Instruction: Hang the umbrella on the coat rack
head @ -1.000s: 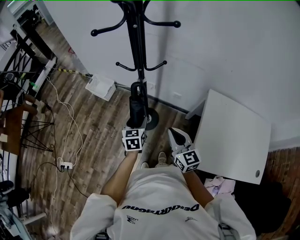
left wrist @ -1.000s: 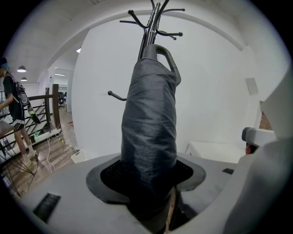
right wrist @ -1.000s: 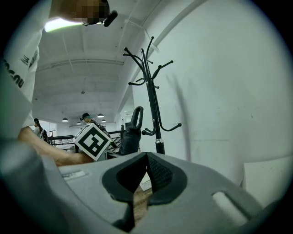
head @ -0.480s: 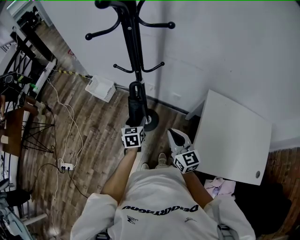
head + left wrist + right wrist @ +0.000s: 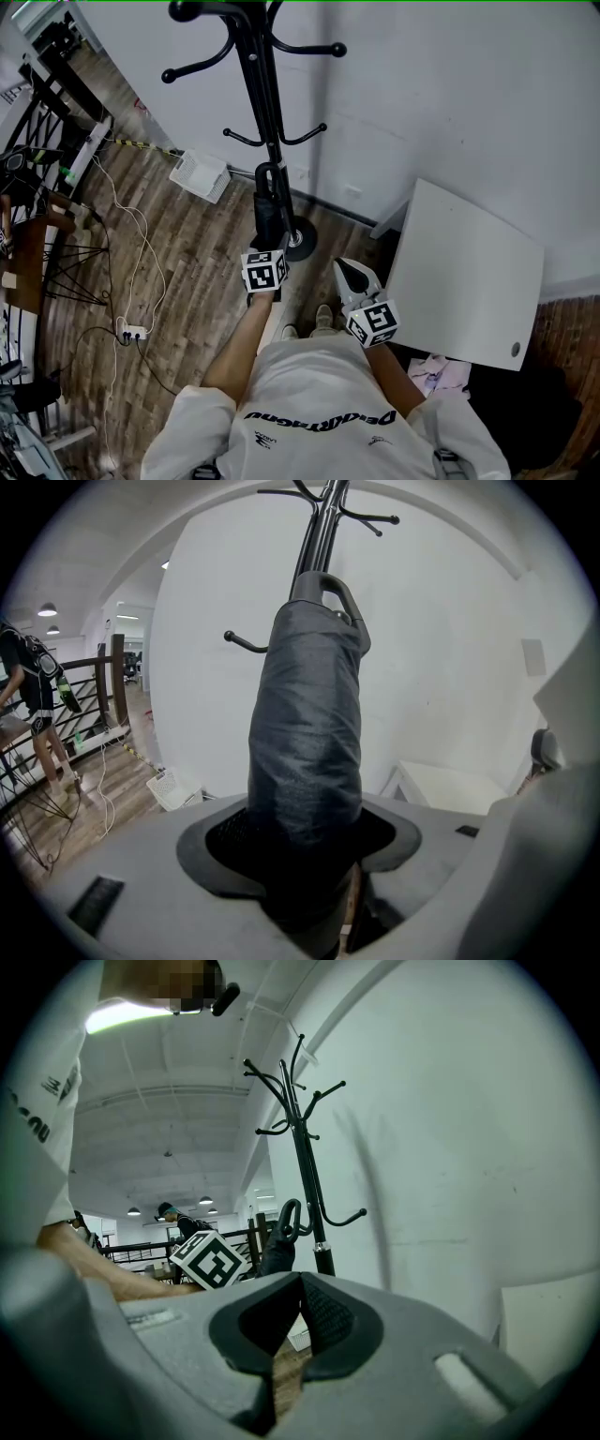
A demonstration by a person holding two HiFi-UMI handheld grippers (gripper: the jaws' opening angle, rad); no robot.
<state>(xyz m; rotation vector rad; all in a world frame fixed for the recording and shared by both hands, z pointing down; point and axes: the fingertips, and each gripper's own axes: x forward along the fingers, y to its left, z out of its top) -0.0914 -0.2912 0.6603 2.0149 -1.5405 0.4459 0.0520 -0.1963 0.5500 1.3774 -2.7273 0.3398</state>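
A black coat rack [image 5: 265, 103] stands against the white wall, with curved hooks at two heights and a round base [image 5: 298, 240]. The folded black umbrella [image 5: 267, 214] is upright just in front of the pole, its loop handle [image 5: 270, 174] below the lower hooks. My left gripper [image 5: 267, 247] is shut on the umbrella's lower part. In the left gripper view the umbrella [image 5: 309, 733] rises from between the jaws of the left gripper [image 5: 305, 855], handle [image 5: 330, 591] against the rack pole [image 5: 319, 527]. My right gripper [image 5: 345, 268] hangs to the right, shut and empty; its view shows the right gripper [image 5: 298, 1283] and the rack [image 5: 305, 1157].
A white table [image 5: 469, 272] stands at the right by the wall. A white box [image 5: 200, 175] sits on the floor left of the rack. Cables and a power strip [image 5: 128, 329] lie at the left. A person [image 5: 37, 696] stands by a railing far left.
My left gripper has sunk slightly with the umbrella still in it. The head view has tilted, showing more of the rack's top. The right gripper has not moved.
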